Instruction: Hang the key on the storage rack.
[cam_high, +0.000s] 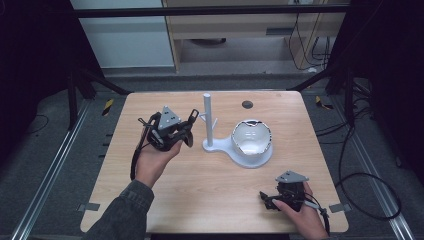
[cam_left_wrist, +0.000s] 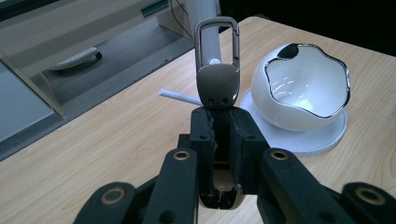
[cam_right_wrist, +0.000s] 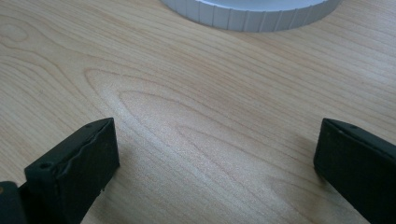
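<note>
Light wood-grain desk (cam_high: 210, 200), round dark grommet (cam_high: 247, 104) near far edge. Grey carpet floor (cam_high: 60, 150) around it. Aluminium rails (cam_high: 50, 165) along both sides, yellow-black tape marks (cam_high: 107, 106) near far corners. Behind: pale wooden cabinet (cam_high: 250, 25), white panel (cam_high: 130, 35) left of it. Black cables (cam_high: 360, 175) trail at right. Dark surroundings both sides.

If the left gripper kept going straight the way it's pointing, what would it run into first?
Most likely the white stand's post. The left gripper is shut on a metal carabiner clip, whose loop lines up with that post in the left gripper view. The white bowl sits off to the side. Depth is unclear.
</note>
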